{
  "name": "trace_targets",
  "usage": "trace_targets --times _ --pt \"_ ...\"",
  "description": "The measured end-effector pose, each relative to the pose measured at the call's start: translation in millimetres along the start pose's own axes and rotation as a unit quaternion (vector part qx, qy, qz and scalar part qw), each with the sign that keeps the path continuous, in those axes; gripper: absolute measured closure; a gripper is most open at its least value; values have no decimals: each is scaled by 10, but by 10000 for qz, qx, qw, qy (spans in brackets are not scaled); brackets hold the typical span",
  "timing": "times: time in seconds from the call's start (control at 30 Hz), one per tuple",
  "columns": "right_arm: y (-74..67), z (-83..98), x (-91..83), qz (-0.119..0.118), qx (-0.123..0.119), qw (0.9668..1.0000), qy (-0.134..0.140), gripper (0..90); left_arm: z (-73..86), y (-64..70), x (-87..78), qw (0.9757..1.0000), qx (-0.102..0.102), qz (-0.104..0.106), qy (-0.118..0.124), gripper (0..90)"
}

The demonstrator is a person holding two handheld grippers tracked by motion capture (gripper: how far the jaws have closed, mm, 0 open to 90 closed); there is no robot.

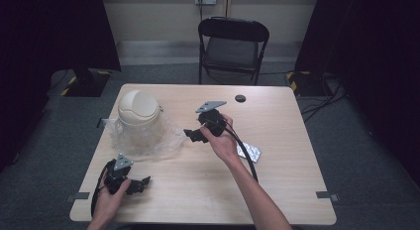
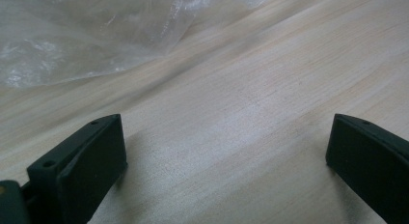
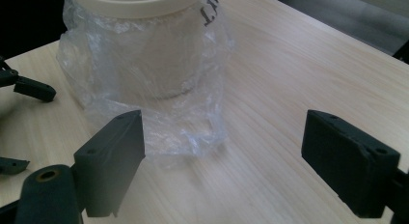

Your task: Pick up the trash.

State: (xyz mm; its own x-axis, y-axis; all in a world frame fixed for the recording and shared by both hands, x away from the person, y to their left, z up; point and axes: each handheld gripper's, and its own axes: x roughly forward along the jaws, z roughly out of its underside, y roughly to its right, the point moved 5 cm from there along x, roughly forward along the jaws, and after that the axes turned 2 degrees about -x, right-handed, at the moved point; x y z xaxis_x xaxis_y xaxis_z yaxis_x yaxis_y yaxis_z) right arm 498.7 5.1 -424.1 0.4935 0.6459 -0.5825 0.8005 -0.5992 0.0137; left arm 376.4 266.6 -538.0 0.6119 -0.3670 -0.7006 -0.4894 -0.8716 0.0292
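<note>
Up near the bench's [image 1: 277,190] far-left corner, a cream bin [image 1: 138,122] with a domed lid stands wrapped in a clear plastic bag [image 1: 168,141]. Beside the bag, the right tool [image 1: 198,136] hovers mid-bench, jaws spread and empty, aimed at the bin. By the near-left corner the left tool [image 1: 141,183] rests low, jaws spread and empty. A foil packet [image 1: 250,151] lies right of centre.

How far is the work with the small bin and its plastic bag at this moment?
Looks done: the clear plastic bag sits loosely around the cream bin, whose domed lid is on. In hand: nothing; the right gripper hovers open beside the bag, and the left gripper rests open on the table. Left: unclear, perhaps handling the bag; a foil packet lies untouched.
</note>
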Motion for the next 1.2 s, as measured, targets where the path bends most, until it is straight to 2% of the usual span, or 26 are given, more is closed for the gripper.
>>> trace_targets --times 0.23,0.43,0.6,0.67,0.8,0.83,1.0,1.13,1.2 --pt "-7 -249 172 -147 -103 9998 -11 154 0 -1 0 10000 6 0 -2 0" --pt "39 -427 350 -289 -47 9996 -12 163 0 -1 0 10000 7 0 -2 0" --pt "73 -573 482 -308 -43 9995 -45 172 0 -1 0 10000 7 1 0 0" --pt "89 -720 580 -276 -78 9996 -17 173 0 -1 0 10000 8 0 0 0" --pt "93 -822 687 -240 -136 9996 -62 173 0 -1 0 10000 8 2 -1 0" --pt "76 -878 765 -245 -146 9995 -102 174 0 -1 0 10000 8 2 -2 0" --pt "29 -1006 909 -236 -243 9994 -59 174 0 -1 0 10000 8 2 -2 0" --pt "-24 -1045 986 -230 -264 9994 -44 173 0 -1 0 10000 7 2 -2 0" --pt "-66 -1038 1066 -202 -304 9993 -126 173 0 -1 0 10000 7 3 -1 0"
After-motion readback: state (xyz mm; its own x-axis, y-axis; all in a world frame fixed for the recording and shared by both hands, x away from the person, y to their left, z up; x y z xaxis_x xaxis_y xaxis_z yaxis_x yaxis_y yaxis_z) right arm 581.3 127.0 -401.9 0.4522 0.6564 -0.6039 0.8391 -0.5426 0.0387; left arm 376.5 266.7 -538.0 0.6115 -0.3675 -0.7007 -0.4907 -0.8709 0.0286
